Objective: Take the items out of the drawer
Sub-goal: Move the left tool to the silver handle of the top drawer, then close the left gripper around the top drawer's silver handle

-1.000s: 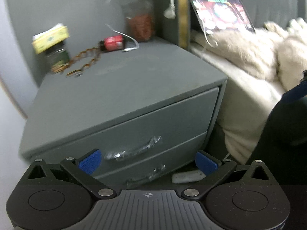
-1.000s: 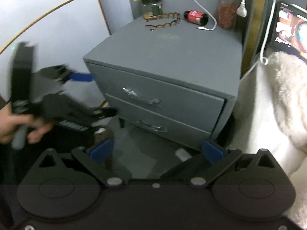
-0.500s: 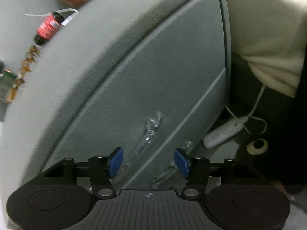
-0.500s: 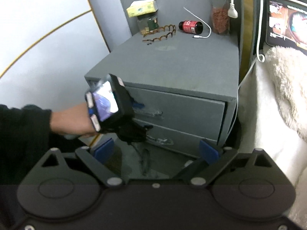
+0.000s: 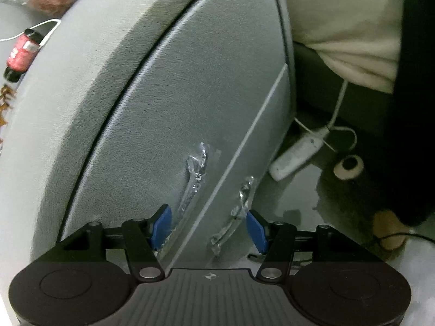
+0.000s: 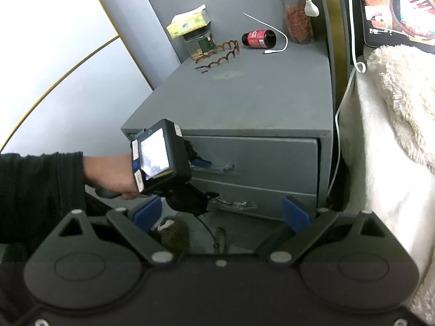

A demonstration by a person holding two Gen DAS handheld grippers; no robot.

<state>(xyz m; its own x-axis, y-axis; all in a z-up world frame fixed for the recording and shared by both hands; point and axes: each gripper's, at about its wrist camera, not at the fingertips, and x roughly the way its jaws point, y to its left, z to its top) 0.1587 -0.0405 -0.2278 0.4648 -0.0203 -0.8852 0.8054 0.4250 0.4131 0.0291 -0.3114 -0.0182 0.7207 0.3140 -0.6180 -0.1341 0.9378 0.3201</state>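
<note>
Your left gripper (image 5: 208, 229) has its blue pads (image 5: 161, 226) parted at a moderate width, holding nothing, rolled so they straddle the seam between the two drawer fronts of the grey nightstand (image 6: 244, 100). The top drawer handle (image 5: 194, 179), a plastic-wrapped bar, runs lengthwise along its drawer front, and its near end lies just beside your left-hand pad; whether they touch is unclear. The lower drawer handle (image 5: 233, 214) lies parallel, just inside the other pad. Both drawers are shut. Your right gripper (image 6: 221, 212) hangs well back from the nightstand, spread wide and empty. A white power strip (image 5: 297, 153) lies on the floor beside the nightstand.
</note>
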